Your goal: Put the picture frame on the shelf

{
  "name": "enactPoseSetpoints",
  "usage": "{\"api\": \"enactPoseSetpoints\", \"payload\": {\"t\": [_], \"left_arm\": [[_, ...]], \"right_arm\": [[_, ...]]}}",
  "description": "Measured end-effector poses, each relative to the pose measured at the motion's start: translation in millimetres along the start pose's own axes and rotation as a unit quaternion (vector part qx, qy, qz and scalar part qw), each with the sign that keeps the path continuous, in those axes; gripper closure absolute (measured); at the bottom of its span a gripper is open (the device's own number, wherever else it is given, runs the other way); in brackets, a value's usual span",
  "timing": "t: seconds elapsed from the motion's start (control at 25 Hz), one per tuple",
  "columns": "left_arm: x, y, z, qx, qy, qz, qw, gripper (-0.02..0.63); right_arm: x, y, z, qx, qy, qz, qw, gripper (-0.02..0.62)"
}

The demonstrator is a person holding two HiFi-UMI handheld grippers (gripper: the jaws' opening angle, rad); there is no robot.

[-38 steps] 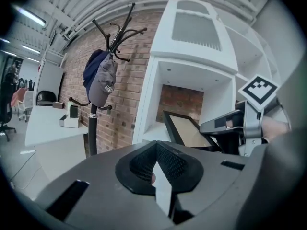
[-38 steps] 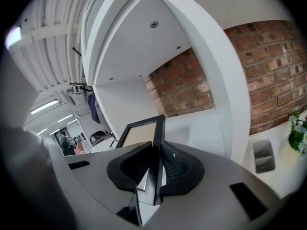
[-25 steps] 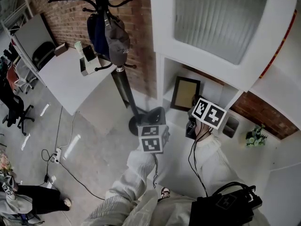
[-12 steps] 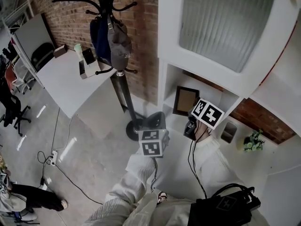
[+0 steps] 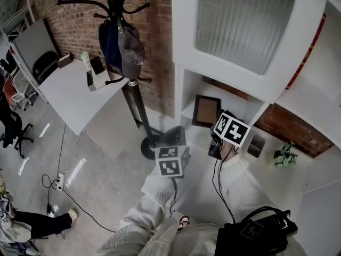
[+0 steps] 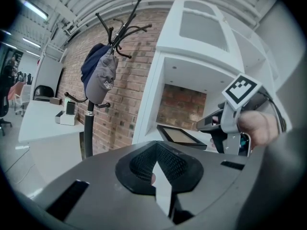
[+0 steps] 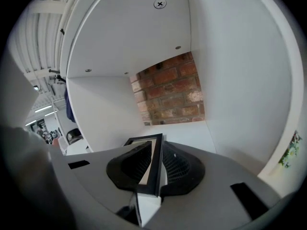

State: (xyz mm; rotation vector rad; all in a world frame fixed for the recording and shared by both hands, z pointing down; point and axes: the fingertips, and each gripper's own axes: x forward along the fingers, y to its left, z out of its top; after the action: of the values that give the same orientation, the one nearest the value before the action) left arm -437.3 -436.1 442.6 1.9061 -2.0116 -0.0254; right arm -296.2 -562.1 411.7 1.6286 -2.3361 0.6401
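The picture frame [image 7: 144, 143] is inside the open compartment of the white shelf [image 7: 192, 131], with its dark border running away from the camera toward the brick back wall. The right gripper [image 7: 156, 176] holds it. The jaws are closed almost fully onto the thin near edge, so only the frame's thickness keeps them apart. In the left gripper view the frame [image 6: 180, 136] lies tilted and low over the shelf floor. No view settles whether its far edge already touches the floor.

The step in hand looks like placement: the frame has been carried into the compartment but not yet let go. The next move probably calls for settling the frame on the floor or leaning it against the back wall. Only then should the jaws part, or the frame could slip or tip.

In the head view the frame [image 5: 205, 111] sits at about eleven o'clock from the right gripper [image 5: 214, 142]. The left gripper [image 5: 176, 136] hangs outside the shelf, at about eight o'clock from the right one. Its jaws [image 6: 158, 176] are pressed together with nothing between them. A coat stand [image 5: 134, 97] with a cap [image 5: 131, 49] on it stands at nine o'clock from the frame. A small plant [image 5: 282, 154] stands at about four o'clock.
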Motion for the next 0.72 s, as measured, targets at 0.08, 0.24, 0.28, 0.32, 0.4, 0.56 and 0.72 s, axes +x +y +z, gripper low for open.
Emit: {"api": "enactPoseSetpoints", "payload": {"t": [0.08,0.24,0.28,0.32,0.4,0.56,0.72], "left_arm": [[-2.5,-4.3,1.1,0.001,-0.002,0.0,1.0,0.597],[-10.4,-13.7,-1.0,0.003,-0.005,0.002,1.0,0.597],[-13.0,-16.4,-1.8,0.004,-0.005,0.003,1.0,0.597],[-15.8,-18.8,-2.5,0.005,-0.005,0.004,1.0,0.597],[-21.9,-22.9,-4.2,0.007,-0.007,0.008,0.9999,0.597],[-35.0,-32.5,-11.7,0.007,-0.011,0.018,0.9998,0.597],[-50.1,-56.3,-29.8,0.002,-0.006,0.026,0.9996,0.597]], "right_arm": [[-4.9,2.0,1.4,-0.015,-0.002,0.006,1.0,0.52],[-16.3,10.7,-2.8,-0.042,-0.002,0.027,0.999,0.522],[-19.5,11.5,-4.8,-0.041,-0.001,0.032,0.999,0.52],[-23.0,11.7,-6.6,-0.041,-0.001,0.037,0.998,0.522],[-31.5,11.1,-9.4,-0.044,-0.002,0.045,0.998,0.522],[-54.4,7.3,-13.5,-0.047,-0.019,0.072,0.996,0.527],[-81.1,-6.9,-24.3,-0.049,-0.03,0.096,0.994,0.535]]}}
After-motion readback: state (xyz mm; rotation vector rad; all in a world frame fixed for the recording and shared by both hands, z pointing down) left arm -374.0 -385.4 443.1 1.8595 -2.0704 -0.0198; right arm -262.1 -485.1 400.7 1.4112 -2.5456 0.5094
